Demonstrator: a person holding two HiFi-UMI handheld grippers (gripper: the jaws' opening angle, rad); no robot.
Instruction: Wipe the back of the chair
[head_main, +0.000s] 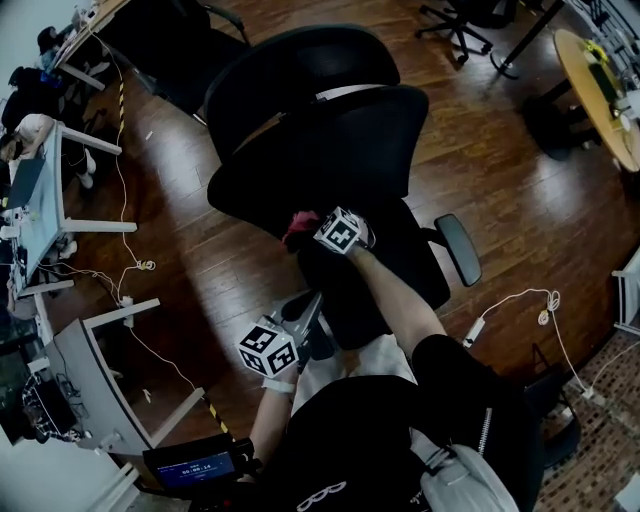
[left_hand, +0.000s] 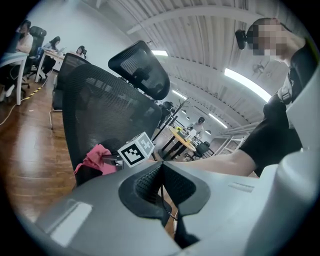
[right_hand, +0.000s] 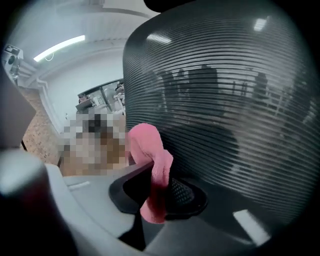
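Observation:
A black mesh office chair (head_main: 330, 150) stands in front of me, with its back (right_hand: 235, 100) and headrest (left_hand: 140, 67) facing me. My right gripper (right_hand: 157, 192) is shut on a pink cloth (right_hand: 150, 155) and holds it against the lower left part of the chair back. In the head view the cloth (head_main: 300, 222) shows just left of the right gripper's marker cube (head_main: 342, 231). My left gripper (left_hand: 162, 187) is shut with nothing in it and hangs low behind the chair, near my body (head_main: 268, 348).
Wooden floor lies all round. White desks (head_main: 50, 190) with cables stand at the left, a round table (head_main: 600, 80) at the top right, another chair base (head_main: 460, 25) at the top. A power strip and cable (head_main: 510, 305) lie on the floor at the right.

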